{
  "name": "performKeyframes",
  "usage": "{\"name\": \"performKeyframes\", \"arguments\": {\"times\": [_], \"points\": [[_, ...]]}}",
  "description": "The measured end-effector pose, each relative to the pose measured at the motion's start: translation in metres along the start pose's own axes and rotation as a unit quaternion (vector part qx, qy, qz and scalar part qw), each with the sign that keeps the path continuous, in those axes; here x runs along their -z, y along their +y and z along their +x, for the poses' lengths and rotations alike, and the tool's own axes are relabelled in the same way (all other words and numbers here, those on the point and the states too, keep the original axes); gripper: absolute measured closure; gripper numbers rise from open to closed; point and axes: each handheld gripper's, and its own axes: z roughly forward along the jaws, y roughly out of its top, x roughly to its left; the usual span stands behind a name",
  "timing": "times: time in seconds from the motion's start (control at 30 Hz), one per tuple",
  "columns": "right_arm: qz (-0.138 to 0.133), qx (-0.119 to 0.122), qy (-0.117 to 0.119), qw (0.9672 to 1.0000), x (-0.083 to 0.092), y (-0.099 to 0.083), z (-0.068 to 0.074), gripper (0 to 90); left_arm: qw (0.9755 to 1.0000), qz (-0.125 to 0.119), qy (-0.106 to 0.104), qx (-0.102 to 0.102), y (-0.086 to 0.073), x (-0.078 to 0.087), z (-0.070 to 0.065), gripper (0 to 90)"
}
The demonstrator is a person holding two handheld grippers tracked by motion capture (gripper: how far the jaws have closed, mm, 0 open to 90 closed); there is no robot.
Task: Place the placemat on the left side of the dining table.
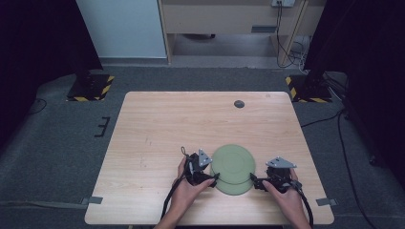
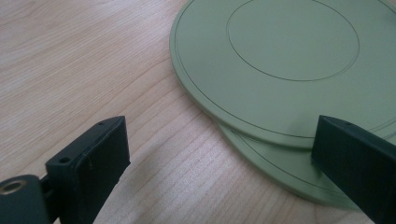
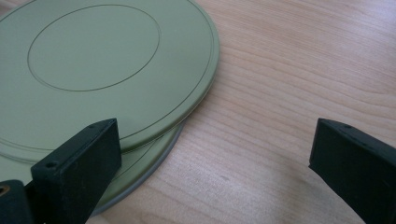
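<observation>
Pale green and matt, two flat round plates lie stacked near the front edge of the wooden table point(image 1: 157, 124). The upper plate point(image 1: 233, 163) sits shifted toward the far side, so the lower plate point(image 1: 235, 187) shows as a crescent along the near side. Each plate carries a fine ring scored around its middle and another just inside the rim.

The left gripper point(image 1: 214, 180) rests just beside the plates on their left, held in the person's left hand point(image 1: 187, 187). Its jaws stand wide apart and clamp nothing. In the left gripper view, the left gripper point(image 2: 219, 161) has one jaw over bare wood and the other at the rim where the two plates overlap; whether that jaw touches the rim I cannot tell.

The right gripper point(image 1: 252, 180) lies just beside the plates on their right, in the right hand point(image 1: 285, 190). Its jaws are also spread wide, with nothing pinched between them. In the right gripper view, the right gripper point(image 3: 212, 161) has one jaw in front of the plates' edge and the other over wood, well off the plates.

The high view alone gives the round dark grommet point(image 1: 239, 104) far beyond the plates and the grey floor around the table. The gripper views give the step between the plate rims and the wood grain.
</observation>
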Motion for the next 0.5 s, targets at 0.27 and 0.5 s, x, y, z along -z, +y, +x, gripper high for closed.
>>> {"name": "performKeyframes", "arguments": {"times": [0.27, 0.5], "points": [[-0.005, -0.006, -0.009, 0.9999, -0.0031, 0.0017, -0.0016, 3.6, 0.9999, -0.003, 0.006, -0.008, 0.003, -0.0029, 0.0017, 2.2], [-0.007, -0.001, -0.003, 1.0, 0.0026, -0.0001, -0.0001, 5.6, 0.9996, -0.013, 0.015, -0.02, 0.0016, 0.0003, -0.0018, 5.7]]}}
